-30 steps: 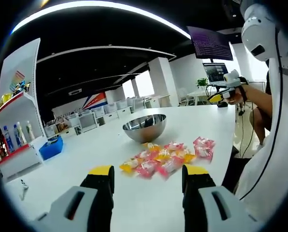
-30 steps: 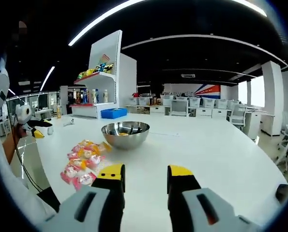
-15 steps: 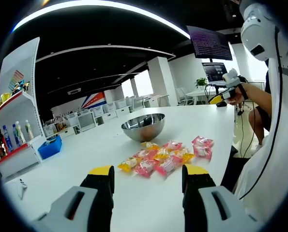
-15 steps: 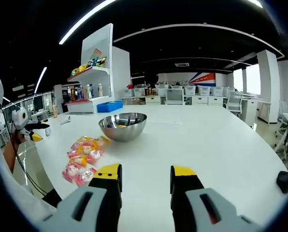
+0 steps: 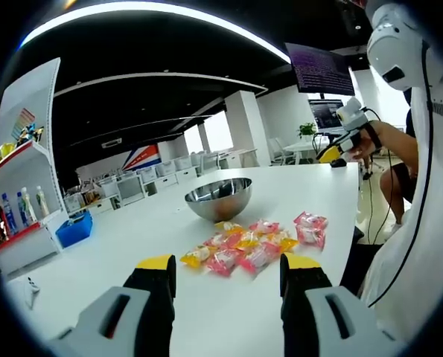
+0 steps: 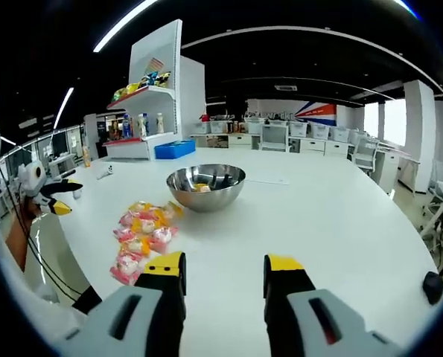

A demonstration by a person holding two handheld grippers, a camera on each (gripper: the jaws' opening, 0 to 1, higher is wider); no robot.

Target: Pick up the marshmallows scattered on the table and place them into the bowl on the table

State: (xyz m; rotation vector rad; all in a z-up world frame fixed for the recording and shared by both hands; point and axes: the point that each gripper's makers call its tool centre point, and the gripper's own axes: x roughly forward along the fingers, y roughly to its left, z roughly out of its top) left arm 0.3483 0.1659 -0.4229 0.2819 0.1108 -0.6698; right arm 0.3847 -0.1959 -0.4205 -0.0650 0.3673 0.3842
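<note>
A wide white table [image 6: 340, 216] is seen. On it a steel bowl [image 6: 205, 186] is placed, and just beside the bowl a pile of wrapped marshmallows [image 6: 144, 236] is spread. A blue box [image 6: 174, 149] is set at the far edge.

left tool [image 5: 227, 269] jaws apart, right tool [image 6: 223, 267] jaws apart, both level

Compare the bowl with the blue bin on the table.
The bowl is round, shiny metal; the blue bin is boxy and matte blue. The bowl stands near the middle of the table, right beside the marshmallows; the blue bin stands farther off, at the far edge by the shelf. A few wrapped pieces show inside the bowl; what the blue bin holds cannot be seen. Both rest upright on the table, untouched.
</note>
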